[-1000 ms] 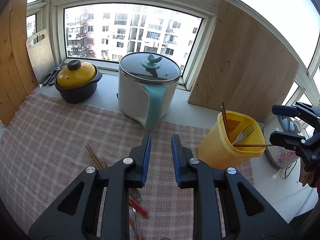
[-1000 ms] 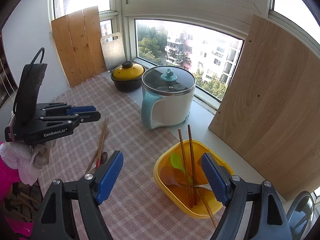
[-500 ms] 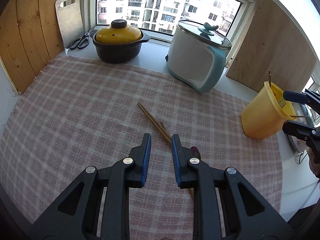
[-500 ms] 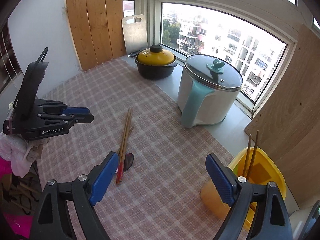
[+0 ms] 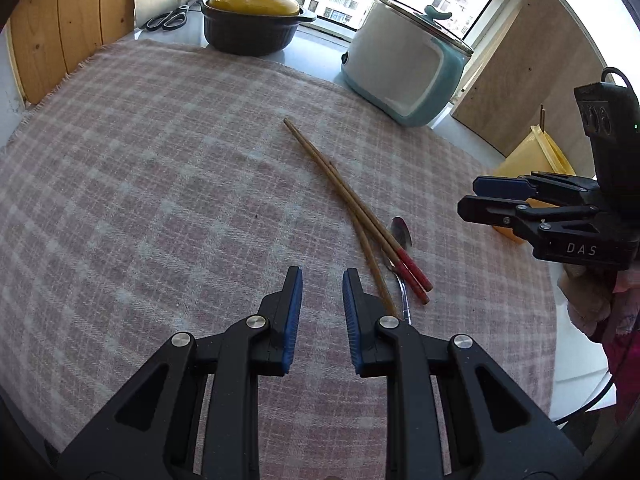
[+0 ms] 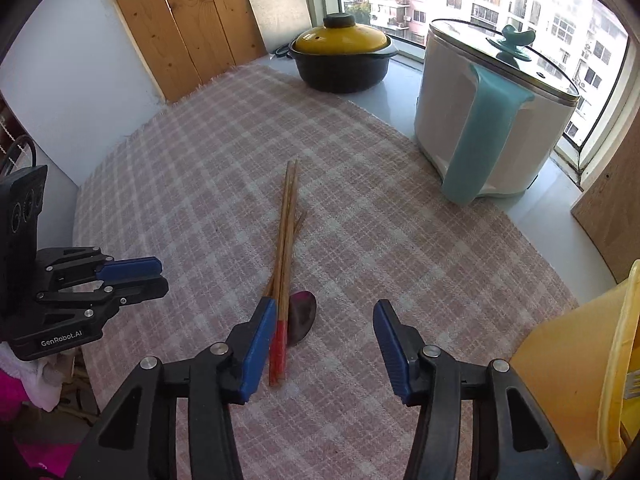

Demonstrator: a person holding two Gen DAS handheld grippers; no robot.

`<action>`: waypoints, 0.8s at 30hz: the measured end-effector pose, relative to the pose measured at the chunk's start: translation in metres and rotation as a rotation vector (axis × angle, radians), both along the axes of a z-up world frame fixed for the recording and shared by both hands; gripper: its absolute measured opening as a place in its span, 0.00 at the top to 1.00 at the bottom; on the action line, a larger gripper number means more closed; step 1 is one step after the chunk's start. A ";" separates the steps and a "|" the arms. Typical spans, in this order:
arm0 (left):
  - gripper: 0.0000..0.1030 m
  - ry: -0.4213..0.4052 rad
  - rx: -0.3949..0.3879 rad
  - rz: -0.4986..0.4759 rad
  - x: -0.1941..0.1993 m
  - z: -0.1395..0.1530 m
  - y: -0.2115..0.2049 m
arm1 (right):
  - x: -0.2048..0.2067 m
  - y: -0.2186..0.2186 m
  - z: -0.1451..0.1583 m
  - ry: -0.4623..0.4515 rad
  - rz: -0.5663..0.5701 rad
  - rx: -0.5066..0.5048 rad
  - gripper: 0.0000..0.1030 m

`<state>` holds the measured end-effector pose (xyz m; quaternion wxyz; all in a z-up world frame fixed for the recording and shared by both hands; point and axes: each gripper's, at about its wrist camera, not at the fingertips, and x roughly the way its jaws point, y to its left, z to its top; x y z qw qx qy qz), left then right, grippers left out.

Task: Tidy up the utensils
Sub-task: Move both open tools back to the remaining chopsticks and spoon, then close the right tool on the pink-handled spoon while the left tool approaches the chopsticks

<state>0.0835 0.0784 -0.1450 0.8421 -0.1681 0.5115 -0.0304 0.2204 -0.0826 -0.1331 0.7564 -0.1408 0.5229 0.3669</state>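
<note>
Wooden chopsticks with red ends lie bunched on the checked cloth, beside a dark metal spoon. My right gripper hovers over their near ends. Its jaws are closing, the left finger right beside the red ends, and neither pad presses on anything. In the left wrist view the chopsticks and spoon lie just right of my left gripper, whose jaws stand a narrow gap apart with nothing between them. The yellow utensil holder stands at the right.
A white and teal electric pot and a black casserole with a yellow lid stand by the window. Wooden boards and a cutting board lean at the back. Scissors lie behind the casserole.
Both grippers have come down toward the cloth. The right one moved left from above the yellow holder to over the chopstick ends, and its jaws have narrowed. The left gripper's gap is unchanged.
</note>
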 end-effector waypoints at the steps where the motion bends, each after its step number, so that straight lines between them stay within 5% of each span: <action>1: 0.81 0.006 -0.009 0.001 -0.002 -0.003 -0.001 | 0.002 0.000 -0.008 0.017 -0.010 -0.005 0.58; 9: 0.81 0.018 -0.053 0.001 -0.005 -0.011 -0.007 | 0.015 -0.002 -0.044 0.145 -0.055 0.011 0.63; 24: 0.81 0.028 -0.055 0.030 0.038 -0.014 -0.003 | 0.013 0.014 -0.060 0.194 -0.028 0.026 0.74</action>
